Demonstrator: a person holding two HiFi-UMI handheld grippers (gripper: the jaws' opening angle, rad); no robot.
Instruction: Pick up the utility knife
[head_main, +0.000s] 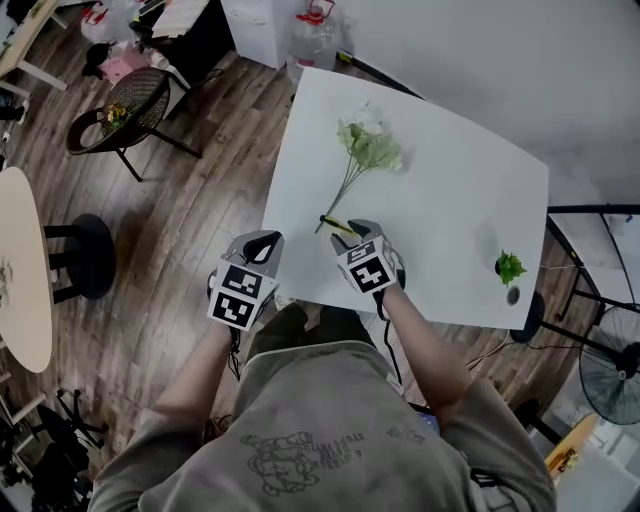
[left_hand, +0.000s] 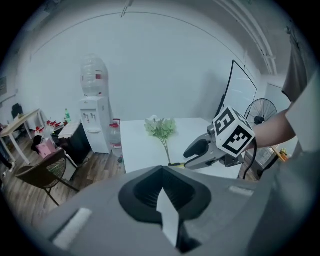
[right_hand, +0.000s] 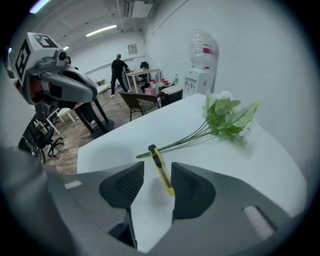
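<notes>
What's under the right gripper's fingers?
The yellow utility knife, lying on the table between the open fingers, far end beside the flower stems. In the head view the right gripper hides most of it.

The utility knife (right_hand: 161, 169) lies on the table (right_hand: 260, 165) by the flower stems (right_hand: 192, 137), between the right gripper's (right_hand: 155, 171) jaws.

In the head view the right claw (head_main: 358, 232) covers most of the utility knife (head_main: 334, 223) (only 1 black-and-yellow end shows). The small green thing (head_main: 510, 266) near the bench (head_main: 450, 180) edge is too small to identify.
</notes>
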